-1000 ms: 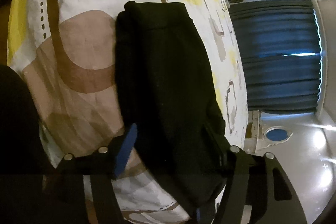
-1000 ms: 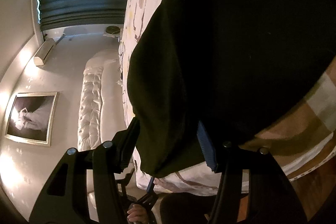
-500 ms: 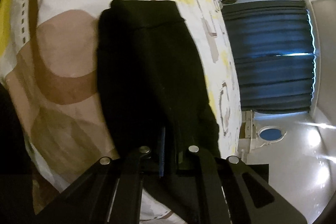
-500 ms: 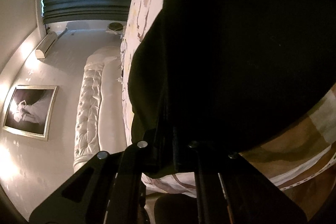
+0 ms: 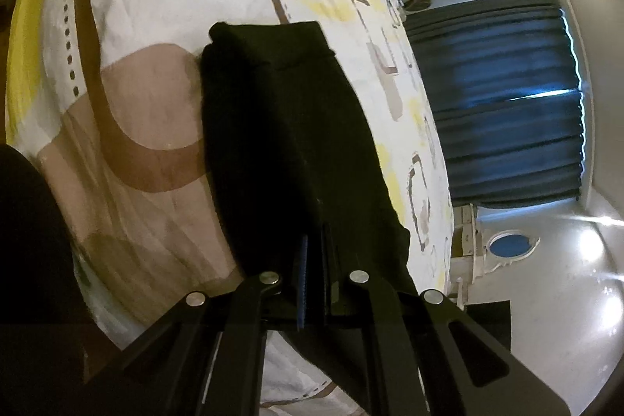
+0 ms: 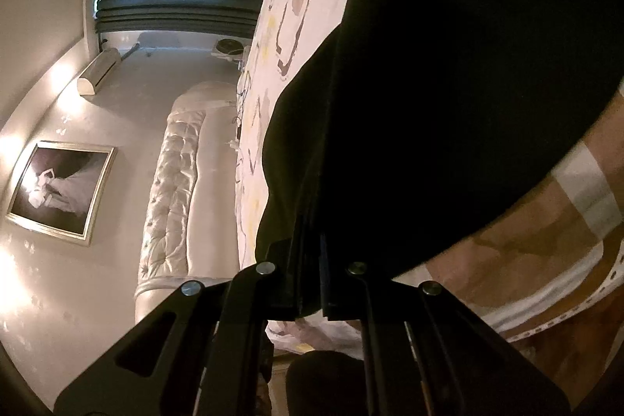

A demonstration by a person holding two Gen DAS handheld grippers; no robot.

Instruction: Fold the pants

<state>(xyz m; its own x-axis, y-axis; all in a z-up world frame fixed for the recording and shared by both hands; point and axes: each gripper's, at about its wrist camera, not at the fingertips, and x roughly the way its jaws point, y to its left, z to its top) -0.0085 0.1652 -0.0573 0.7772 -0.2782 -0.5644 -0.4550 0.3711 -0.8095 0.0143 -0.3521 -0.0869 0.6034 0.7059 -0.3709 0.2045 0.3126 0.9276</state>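
Note:
Black pants (image 5: 288, 127) lie lengthwise on a patterned bedspread (image 5: 148, 96), folded into a long strip, the far end reaching toward the bed's middle. My left gripper (image 5: 314, 260) is shut on the near end of the pants. In the right wrist view the pants (image 6: 448, 73) fill most of the frame, and my right gripper (image 6: 312, 260) is shut on their near edge. The cloth hides both sets of fingertips.
The bedspread also shows in the right wrist view (image 6: 546, 240). A tufted white headboard (image 6: 171, 182) stands at the bed's end. Dark blue curtains (image 5: 507, 96) hang beyond the bed. A framed picture (image 6: 58, 190) is on the wall.
Both grippers were open around the pants' near end a second ago and have shut on the cloth. The pants have shifted slightly in both views.

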